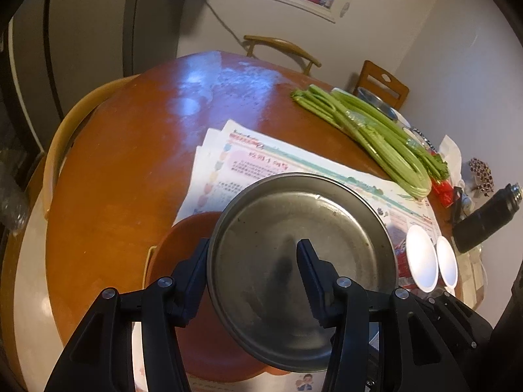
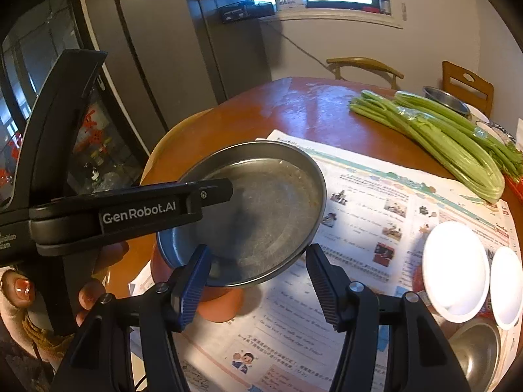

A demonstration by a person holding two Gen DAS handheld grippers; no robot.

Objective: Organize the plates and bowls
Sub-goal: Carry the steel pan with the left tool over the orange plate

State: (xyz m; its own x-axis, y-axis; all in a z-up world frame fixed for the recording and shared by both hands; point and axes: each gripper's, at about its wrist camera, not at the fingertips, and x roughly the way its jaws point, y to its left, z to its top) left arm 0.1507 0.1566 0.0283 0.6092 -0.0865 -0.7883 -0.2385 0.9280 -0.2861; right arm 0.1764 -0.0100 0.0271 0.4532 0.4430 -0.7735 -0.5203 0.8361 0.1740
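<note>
Sorting barely begun: my left tongs (image 1: pixel 253 263) pinched the round steel plate (image 1: pixel 294 228) mid-frame over a terracotta bowl (image 1: pixel 183 245), my right tongs (image 2: pixel 258 277) gaped empty, and two white bowls (image 2: pixel 456 271) lower right waited.

The metal plate (image 1: pixel 294 245), centre of the left wrist view, is dull grey steel, finely scratched and smudged, with a faint sheen at its rim; the plate beneath it (image 1: pixel 183 261) looks like matt terracotta-orange plastic or ceramic, which I cannot tell; the round table (image 1: pixel 130 150) is glossy lacquered wood with worn, whitish patches at upper centre; the printed sheets (image 2: pixel 359 202) are thin matt paper; the two small bowls (image 2: pixel 456 271) at lower right are smooth, glossy white; the gripper fingers (image 2: pixel 191 290) are matt black plastic with ribbed pads.
</note>
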